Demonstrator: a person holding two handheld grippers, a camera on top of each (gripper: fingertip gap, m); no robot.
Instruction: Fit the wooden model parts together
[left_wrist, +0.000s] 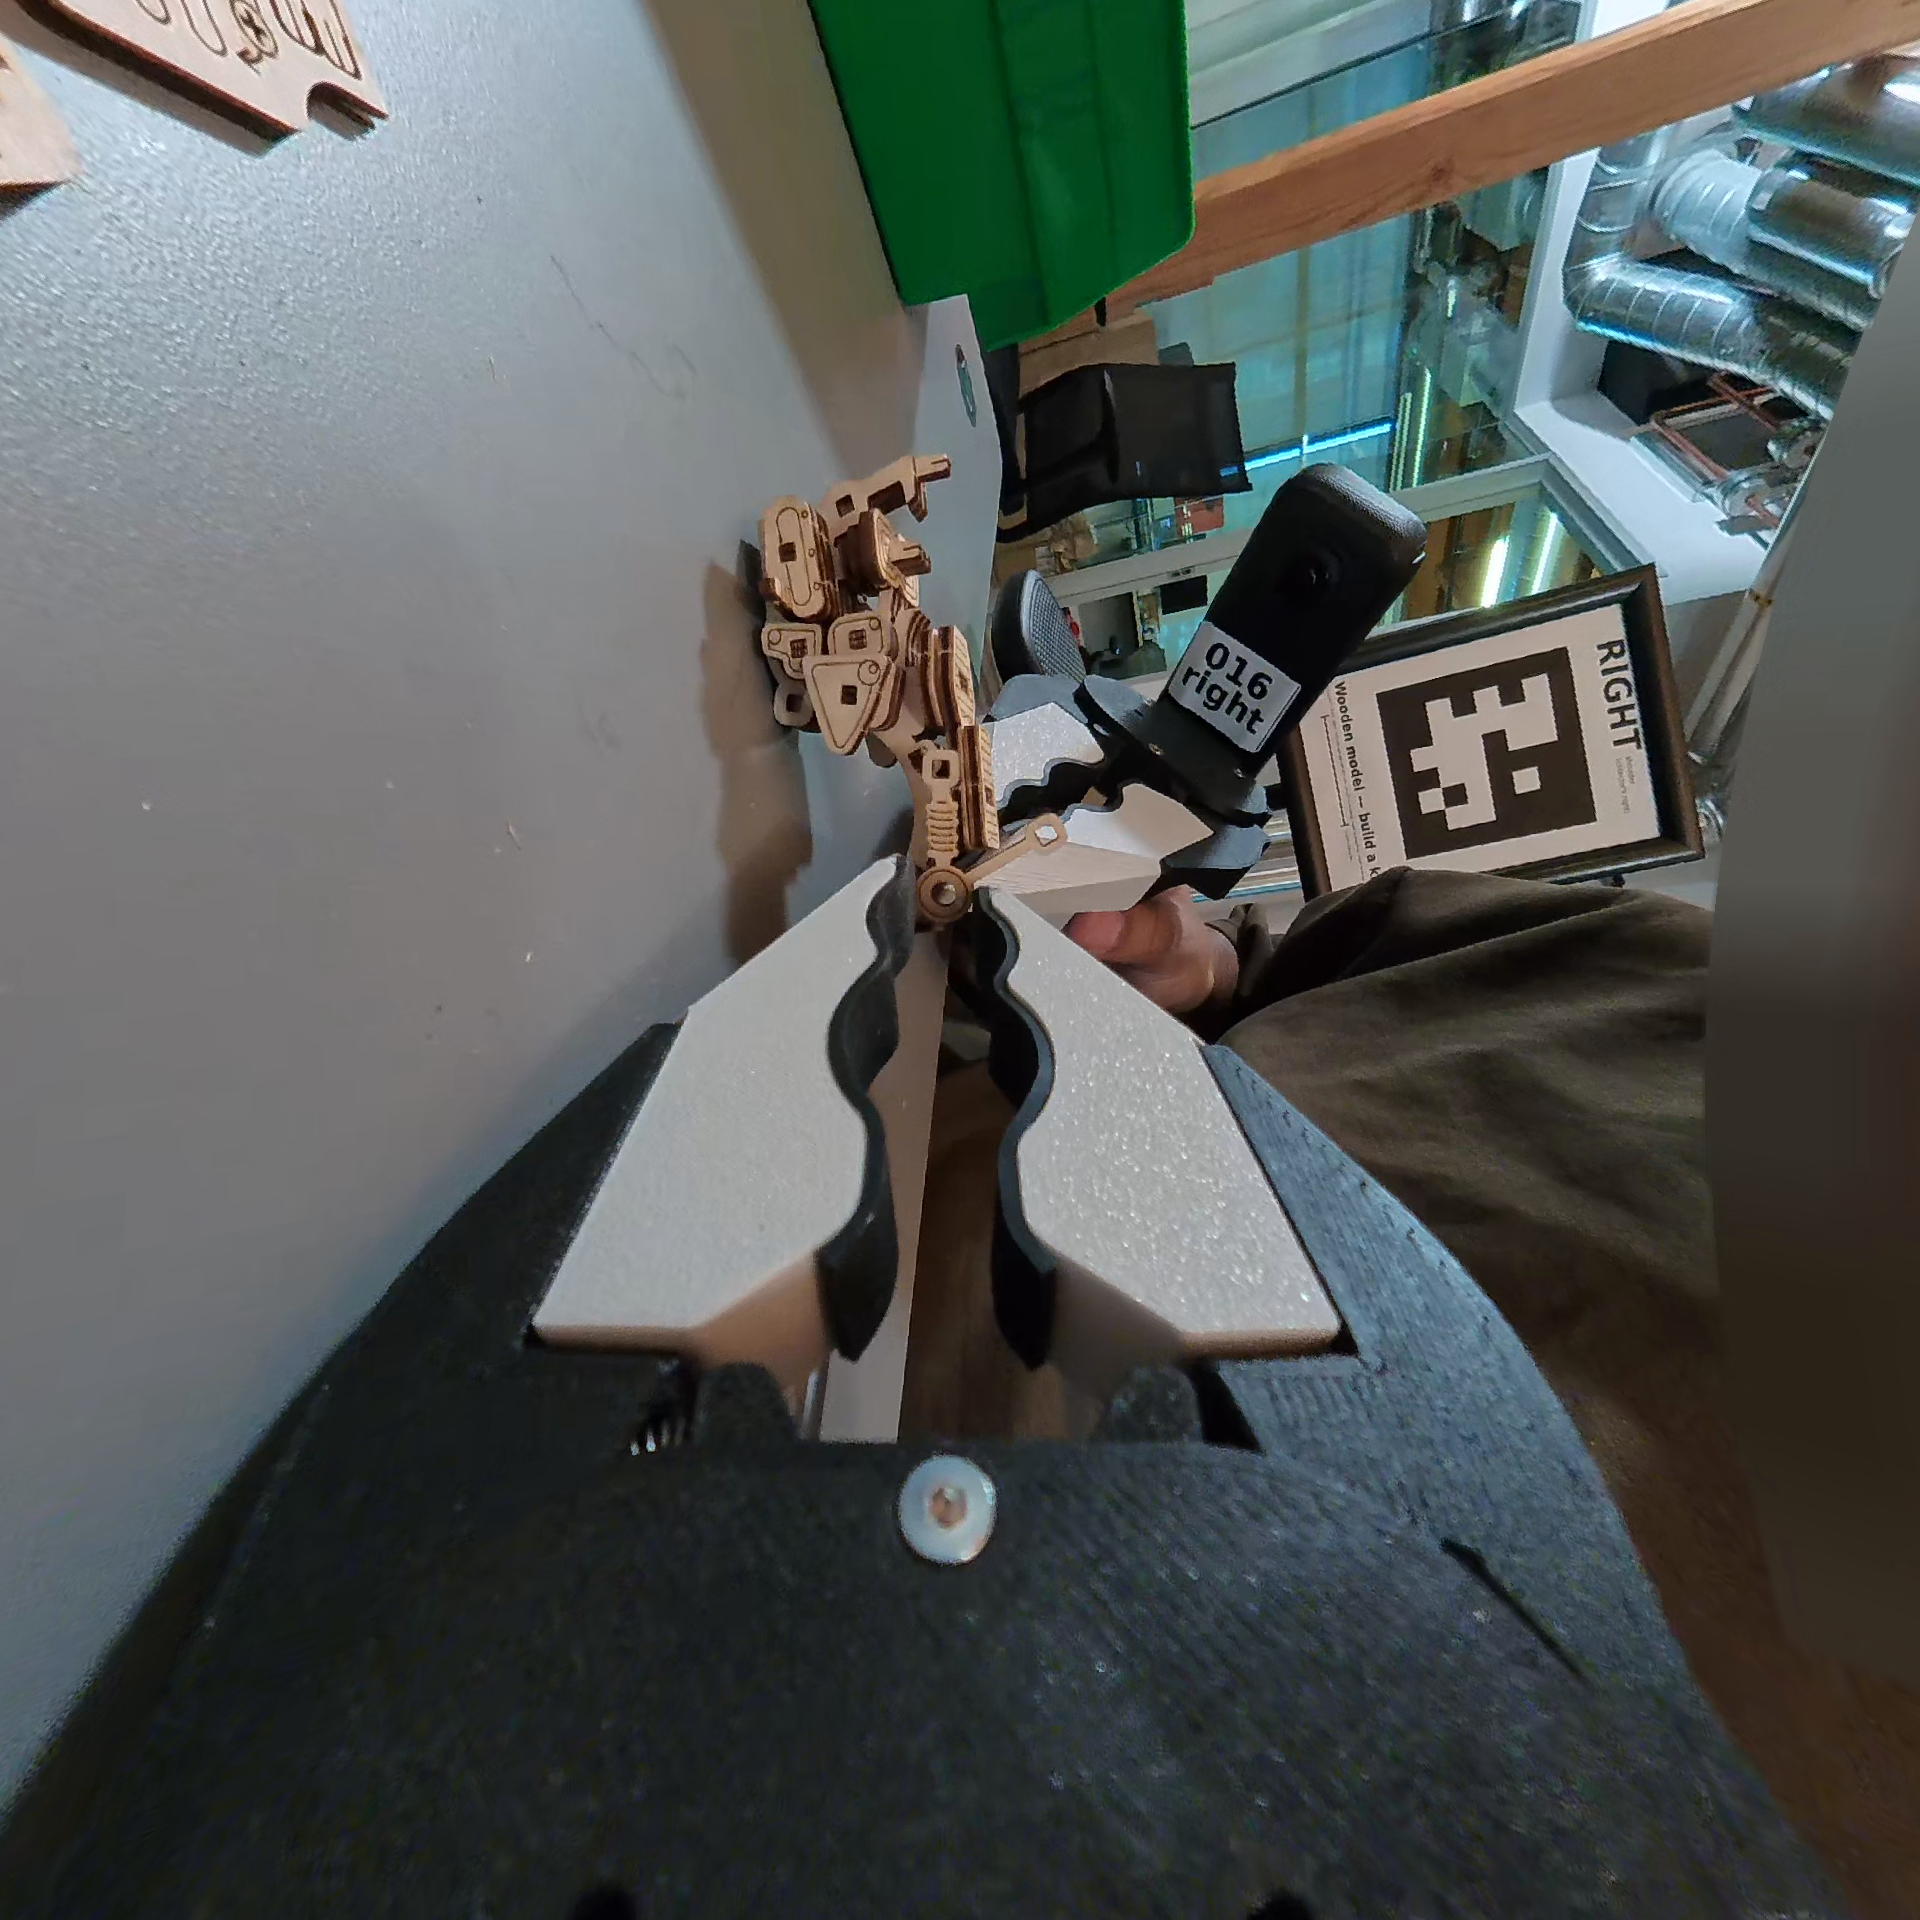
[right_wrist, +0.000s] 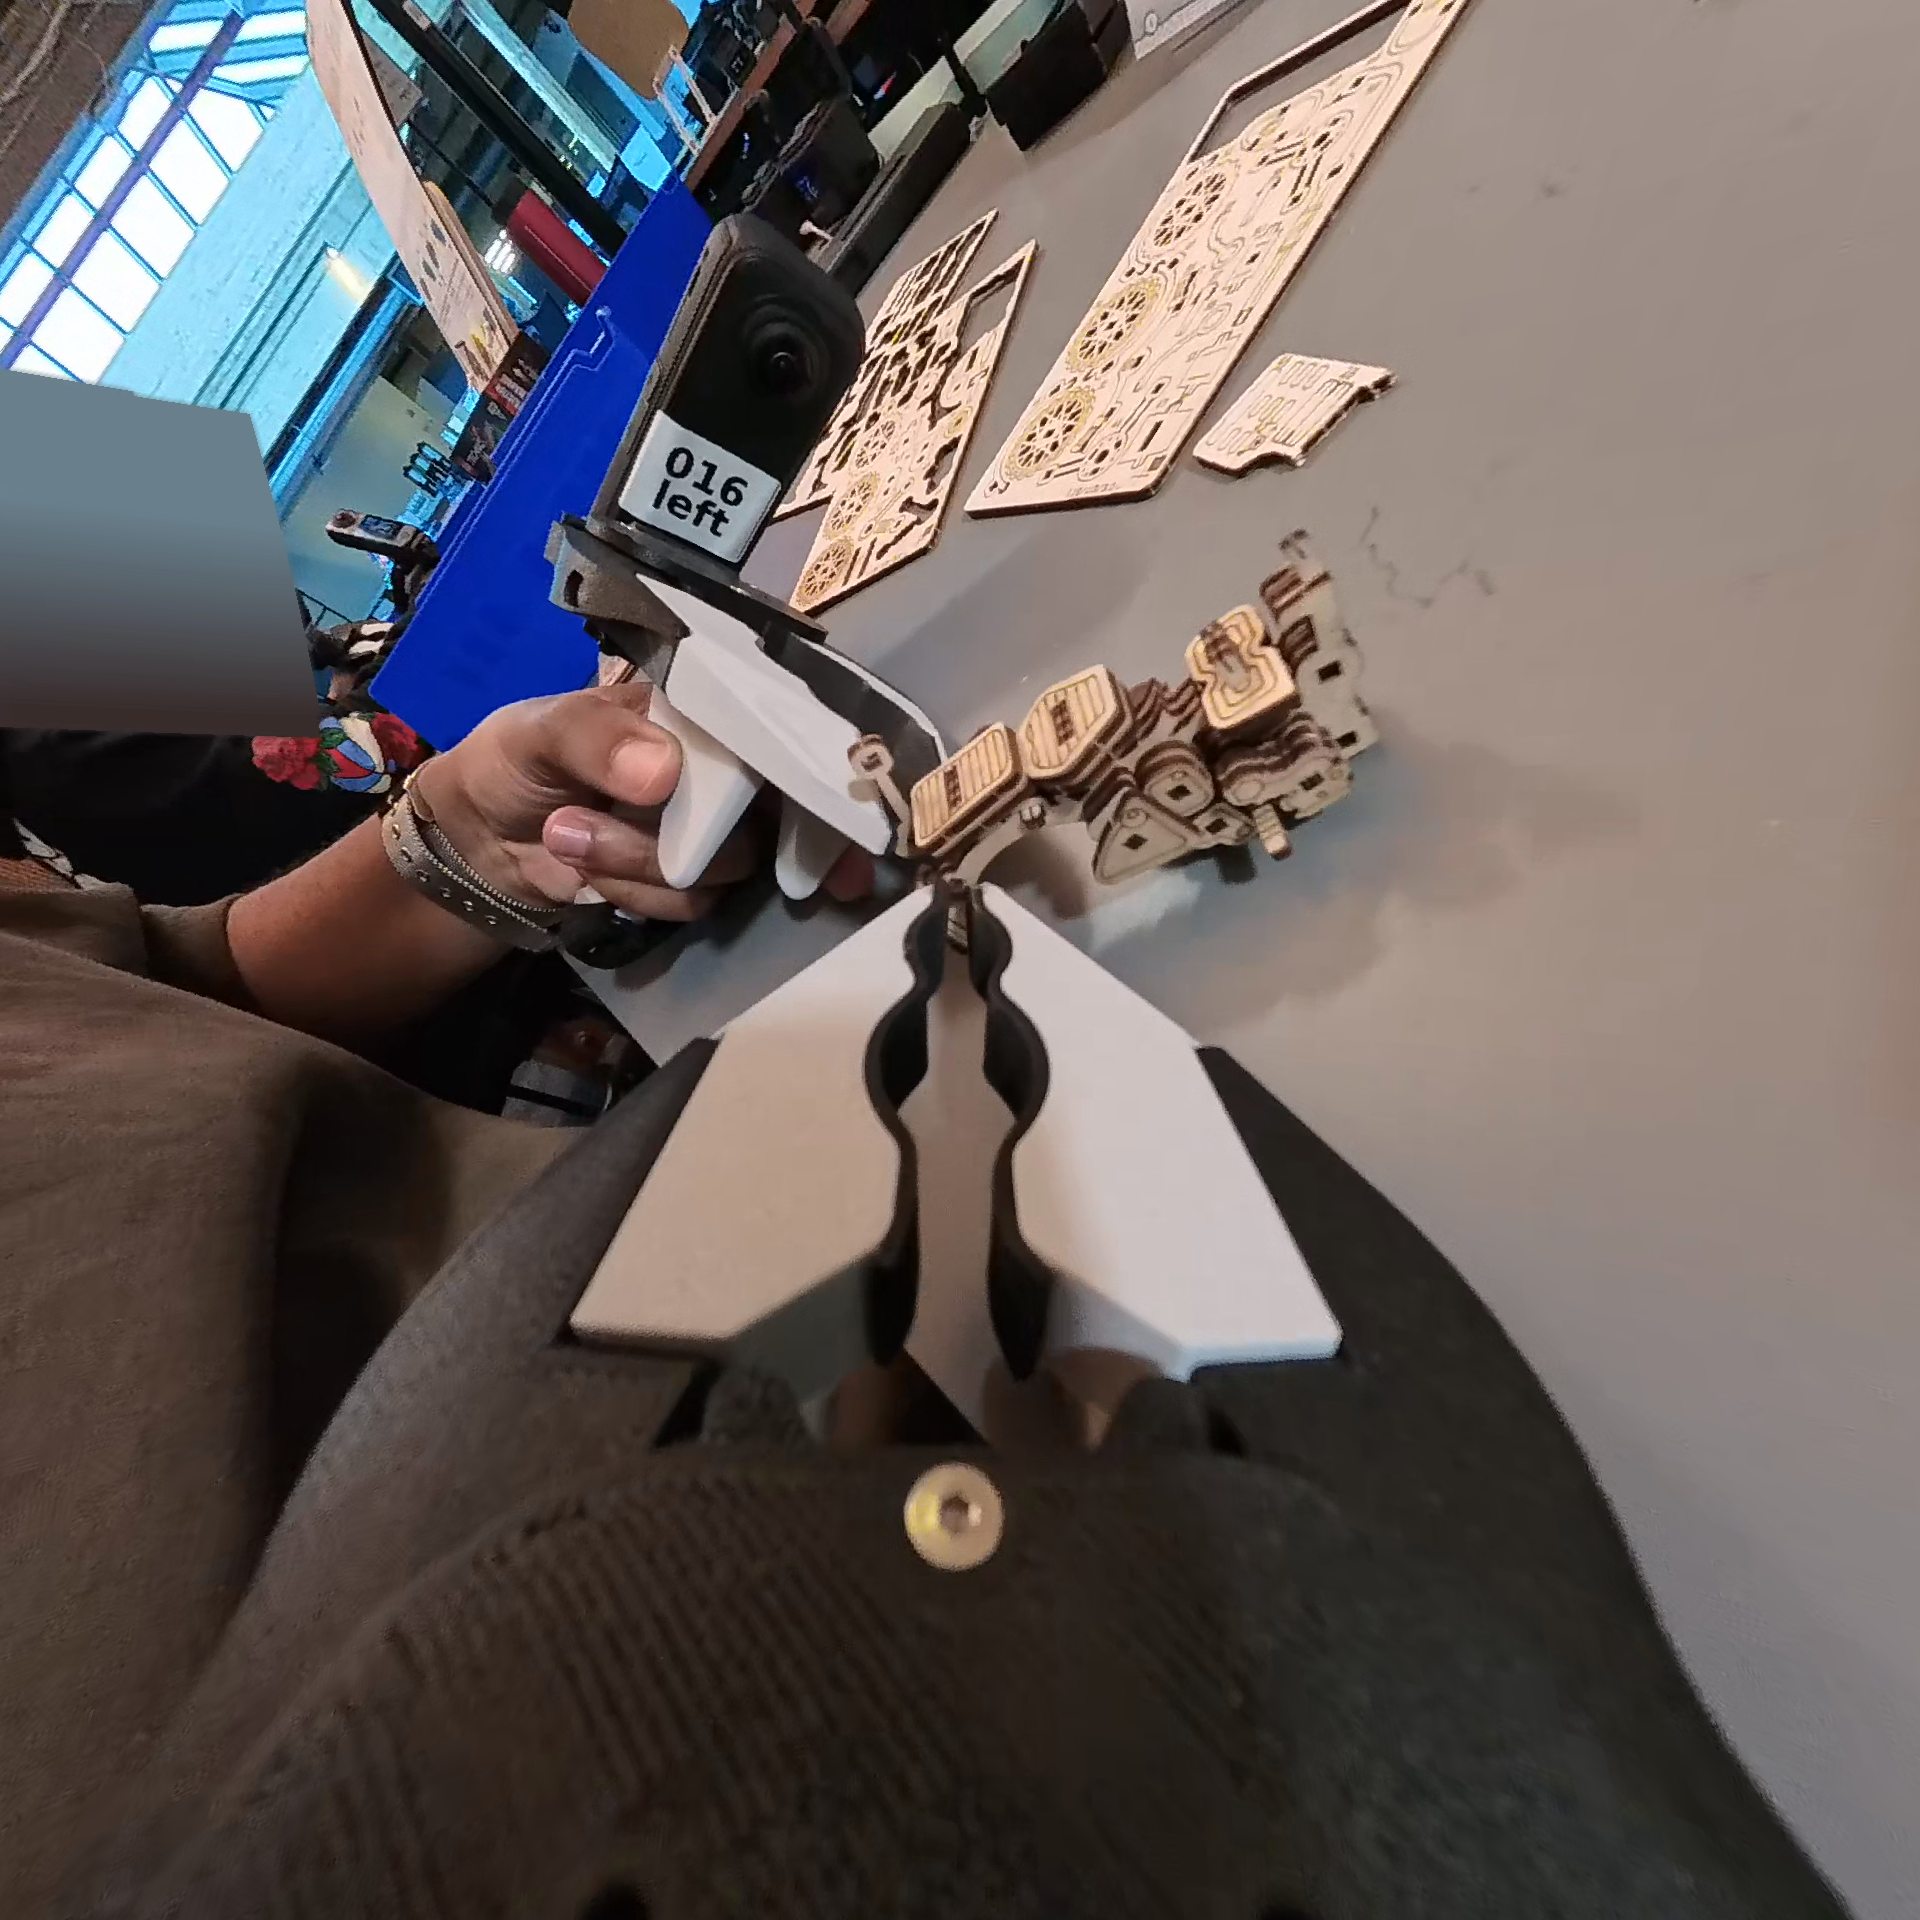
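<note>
A part-built wooden model (right_wrist: 1174, 758) of layered plywood pieces lies on the grey table (right_wrist: 1558, 1039); it also shows in the left wrist view (left_wrist: 862, 644). A thin wooden lever (left_wrist: 1013, 852) sticks out from its near end. My left gripper (left_wrist: 943, 896) is shut on the lever's round joint end. My right gripper (right_wrist: 951, 906) is shut on the lever's other end, right below the model. Each gripper shows in the other's view, the right gripper (left_wrist: 1049, 826) and the left gripper (right_wrist: 883, 800), each held by a hand. The two sets of fingertips nearly touch.
Several laser-cut plywood sheets (right_wrist: 1174, 312) lie on the table beyond the model, and a small cut-off sheet (right_wrist: 1288, 410) lies beside them. A green bin (left_wrist: 1018, 145), a blue bin (right_wrist: 540, 540) and a framed marker card (left_wrist: 1496, 748) stand at the table's edges.
</note>
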